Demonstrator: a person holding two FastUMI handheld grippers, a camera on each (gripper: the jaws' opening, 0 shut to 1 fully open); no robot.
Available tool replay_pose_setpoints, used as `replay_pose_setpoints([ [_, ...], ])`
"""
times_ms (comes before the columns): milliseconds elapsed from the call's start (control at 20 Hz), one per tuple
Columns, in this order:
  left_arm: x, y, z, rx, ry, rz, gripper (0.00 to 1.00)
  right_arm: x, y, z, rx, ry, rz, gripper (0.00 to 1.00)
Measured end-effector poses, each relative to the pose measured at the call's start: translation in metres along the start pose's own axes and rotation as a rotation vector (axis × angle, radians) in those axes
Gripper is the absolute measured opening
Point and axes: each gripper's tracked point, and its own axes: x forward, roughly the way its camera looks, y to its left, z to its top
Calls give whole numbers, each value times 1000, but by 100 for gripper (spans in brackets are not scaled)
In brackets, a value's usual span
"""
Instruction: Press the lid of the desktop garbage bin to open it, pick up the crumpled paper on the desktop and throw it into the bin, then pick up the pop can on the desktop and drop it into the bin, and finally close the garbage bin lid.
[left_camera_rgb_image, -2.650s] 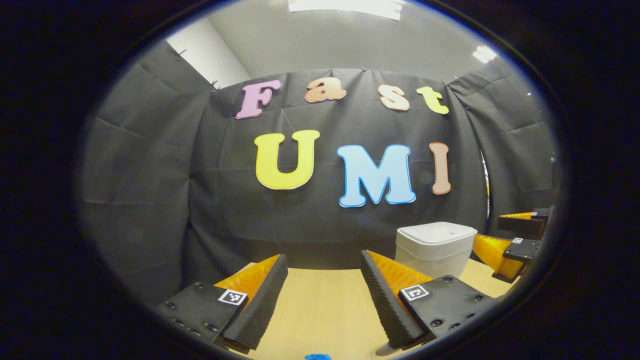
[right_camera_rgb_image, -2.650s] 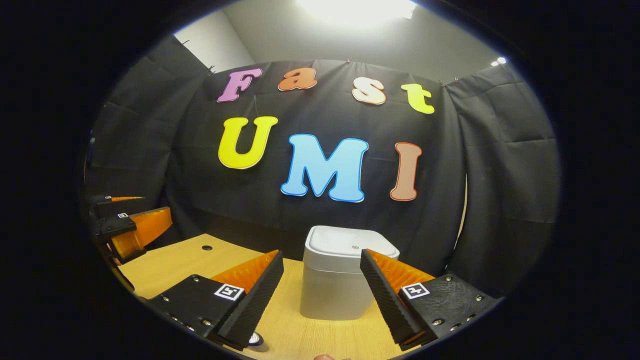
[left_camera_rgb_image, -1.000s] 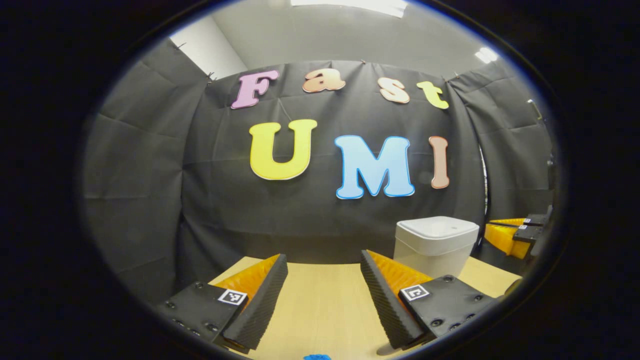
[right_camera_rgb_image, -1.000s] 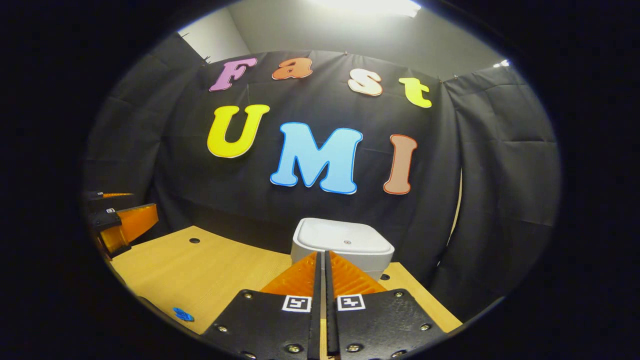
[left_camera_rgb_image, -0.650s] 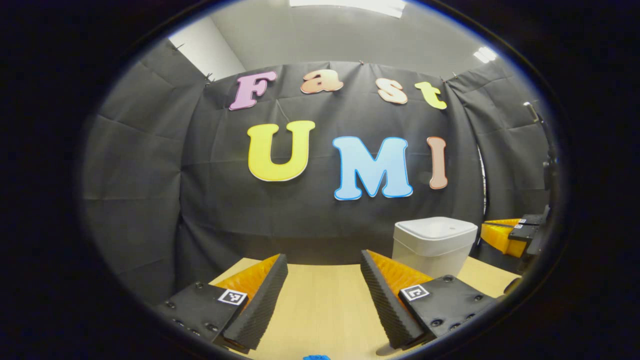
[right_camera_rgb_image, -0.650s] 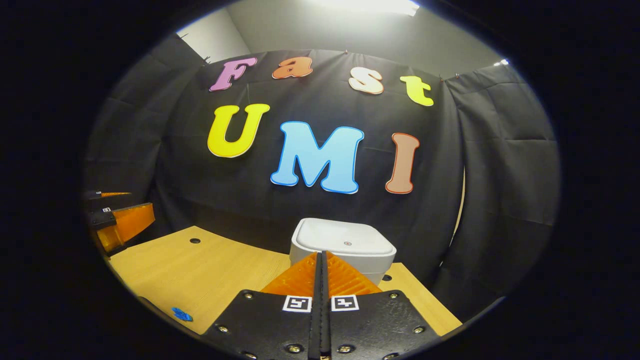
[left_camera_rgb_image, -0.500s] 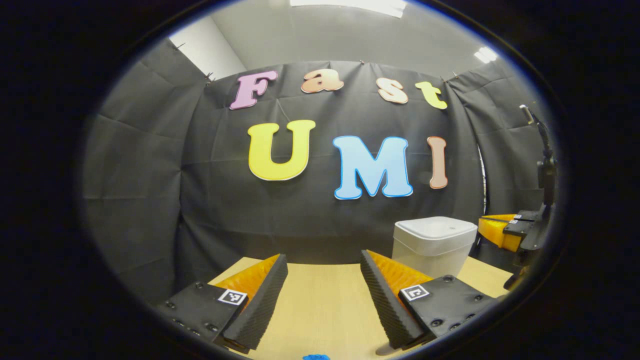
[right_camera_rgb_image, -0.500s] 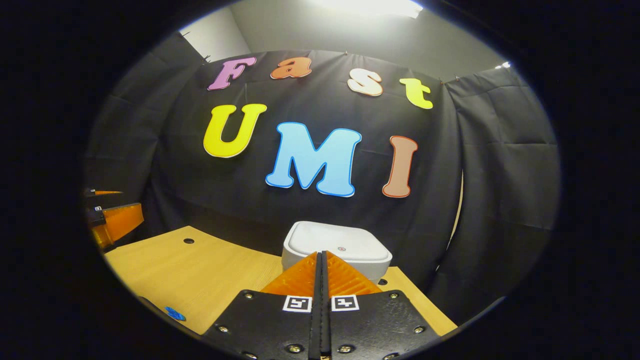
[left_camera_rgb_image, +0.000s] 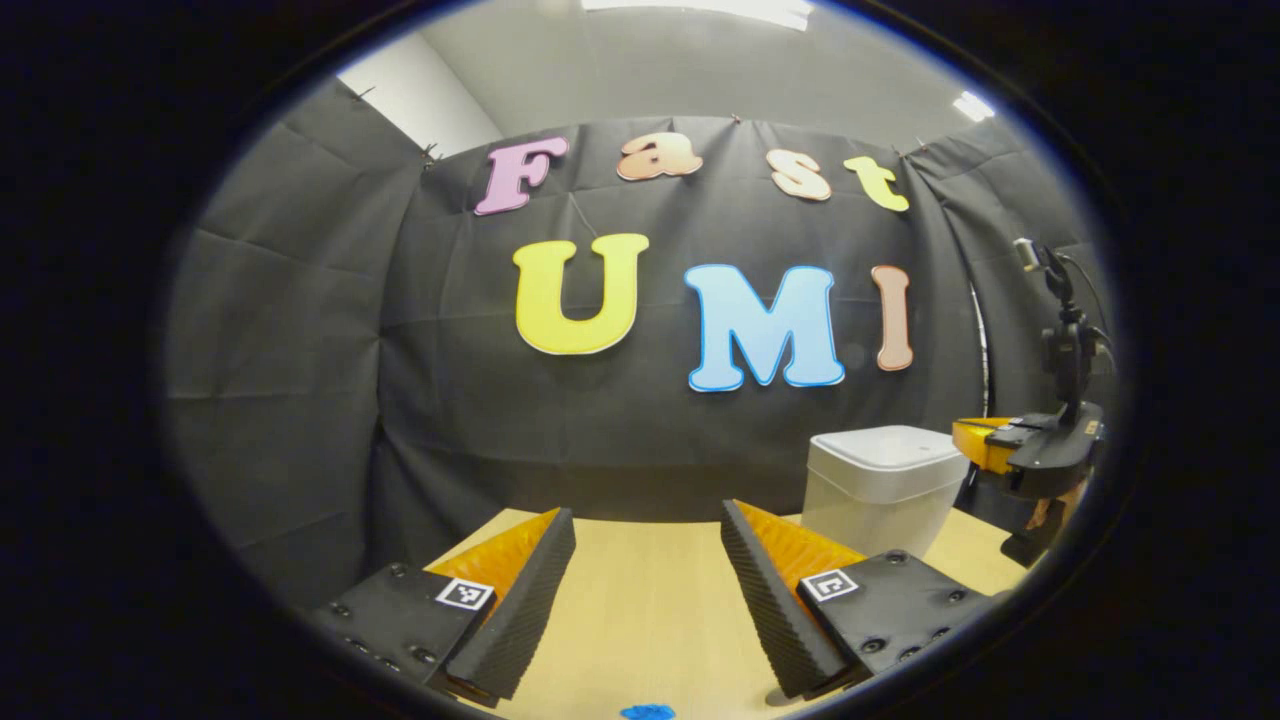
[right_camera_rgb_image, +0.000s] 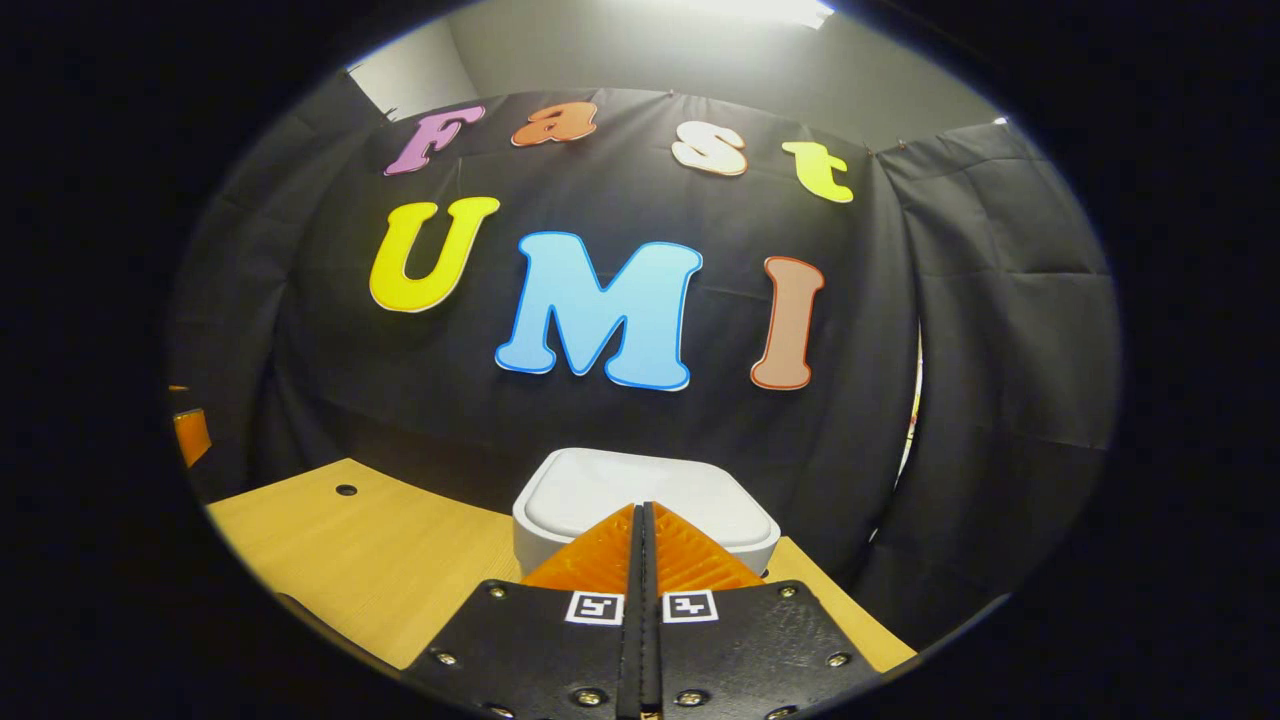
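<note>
Right gripper (right_camera_rgb_image: 641, 520) (fingers pressed together) points over the bin lid (right_camera_rgb_image: 600, 492); left gripper (left_camera_rgb_image: 648, 545) gapes, empty.

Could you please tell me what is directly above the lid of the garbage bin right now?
The right gripper, shut on nothing, hangs over the closed lid; the left gripper view shows it level with the garbage bin top. Its fingers hide the lid's middle, so contact cannot be confirmed.

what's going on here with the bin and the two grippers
A person holds a gripper in each hand at a wooden desk. The right gripper, fingers closed together, points at the shut lid of the white garbage bin, apparently about to press it. The left gripper is open and empty, over the desk.
</note>
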Motion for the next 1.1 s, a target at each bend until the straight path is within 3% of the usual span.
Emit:
replay_pose_setpoints([
  [250, -4, 10, -5, 1, 14, 33, 100, 32, 2, -9, 137, 62, 27, 0],
  [650, -5, 12, -4, -2, 19, 46, 100, 50, 1, -17, 192, 102, 38, 0],
  [900, -2, 8, -8, -5, 23, 38, 100, 50, 3, -22, 170, 127, 72, 0],
  [1100, -1, 6, -12, -27, 28, 38, 100, 50, 0, -23, 101, 113, 47, 1],
])
